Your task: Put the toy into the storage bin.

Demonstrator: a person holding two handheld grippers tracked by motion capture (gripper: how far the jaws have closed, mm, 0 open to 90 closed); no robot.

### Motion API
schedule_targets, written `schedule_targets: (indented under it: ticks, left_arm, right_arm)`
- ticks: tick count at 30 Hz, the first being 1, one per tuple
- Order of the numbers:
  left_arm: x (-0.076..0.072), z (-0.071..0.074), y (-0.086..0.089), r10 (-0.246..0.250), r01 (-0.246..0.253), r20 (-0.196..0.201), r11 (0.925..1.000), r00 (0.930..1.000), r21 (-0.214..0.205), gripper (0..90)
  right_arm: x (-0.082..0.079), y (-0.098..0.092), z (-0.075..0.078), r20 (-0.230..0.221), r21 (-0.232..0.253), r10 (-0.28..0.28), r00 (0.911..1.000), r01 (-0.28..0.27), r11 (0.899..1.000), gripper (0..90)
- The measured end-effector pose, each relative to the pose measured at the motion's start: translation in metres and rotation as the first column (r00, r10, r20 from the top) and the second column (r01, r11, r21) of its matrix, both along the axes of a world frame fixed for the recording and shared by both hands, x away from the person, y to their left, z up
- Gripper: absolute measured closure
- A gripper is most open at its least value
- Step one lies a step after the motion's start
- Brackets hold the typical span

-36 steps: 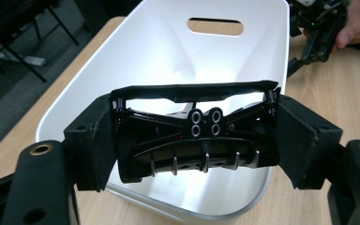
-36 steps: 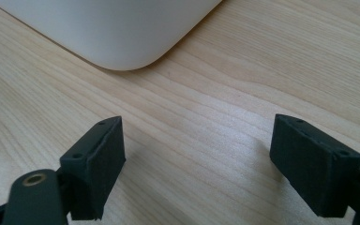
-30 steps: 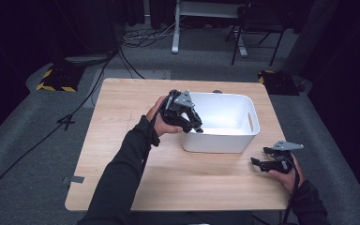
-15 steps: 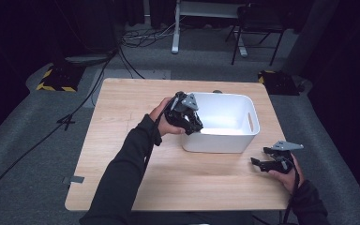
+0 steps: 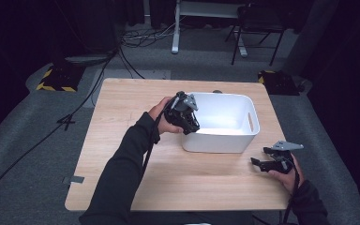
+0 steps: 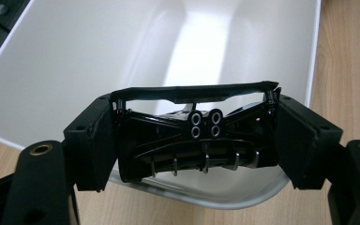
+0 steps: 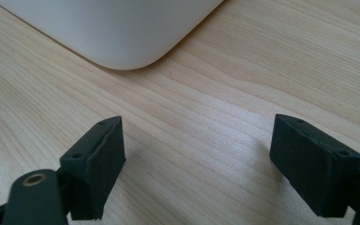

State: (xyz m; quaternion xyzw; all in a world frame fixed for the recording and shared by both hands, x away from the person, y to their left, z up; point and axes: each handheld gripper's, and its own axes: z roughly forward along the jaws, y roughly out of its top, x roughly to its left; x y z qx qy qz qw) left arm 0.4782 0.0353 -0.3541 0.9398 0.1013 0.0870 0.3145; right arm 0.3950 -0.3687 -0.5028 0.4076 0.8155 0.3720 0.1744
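**Left gripper holds a black part over the bin**

From the high view, the white bin [image 5: 225, 123] sits on the desk [image 5: 122, 140] a little toward 1 o'clock of its centre. The left gripper [image 5: 187, 123] hangs at the bin's 9 o'clock rim, tilted down into it, but the view is too small to show what it carries. The left gripper view settles that: the jaws are clenched on a glossy black part [image 6: 197, 136], a flat frame with four round sockets at its middle and a row of metal pins along its lower edge, held across the pads above the bin's [image 6: 122, 56] pale hollow.

The right gripper [image 5: 267, 164] rests at the desk's 4 o'clock corner, well apart from the bin. The right gripper view shows it [image 7: 199, 159] released, jaws wide with bare wood [image 7: 243, 70] between them, and a rounded corner of the bin [image 7: 122, 33] at 11 o'clock.
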Motion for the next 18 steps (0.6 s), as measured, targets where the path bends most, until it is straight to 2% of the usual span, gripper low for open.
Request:
schedule_targets:
  ticks: [2,7,11,18]
  left_arm:
    - [0.0014,-0.0008,-0.0006,0.001,-0.001,-0.016,1.0,0.9999,0.0,24.6]
    - [0.0034,0.0007,-0.0014,-0.004,0.005,-0.024,0.9998,0.9997,0.021,24.5]
    - [0.0062,0.0015,-0.0008,-0.02,0.021,-0.047,0.9995,0.9987,0.024,24.5]
    - [0.0088,0.0007,0.0,-0.018,0.02,-0.083,0.9994,0.9964,0.026,24.4]
  right_arm:
    - [-0.0001,-0.0001,0.0002,-0.002,0.0,0.0,1.0,0.0,1.0,18.6]
    - [0.0,0.0003,-0.0003,0.003,0.002,0.001,1.0,-0.001,1.0,18.6]
    - [-0.0001,0.0004,-0.0002,0.003,0.0,0.002,1.0,-0.002,1.0,18.5]
    - [-0.0001,0.0004,-0.0003,0.003,0.0,0.003,1.0,-0.003,1.0,18.5]
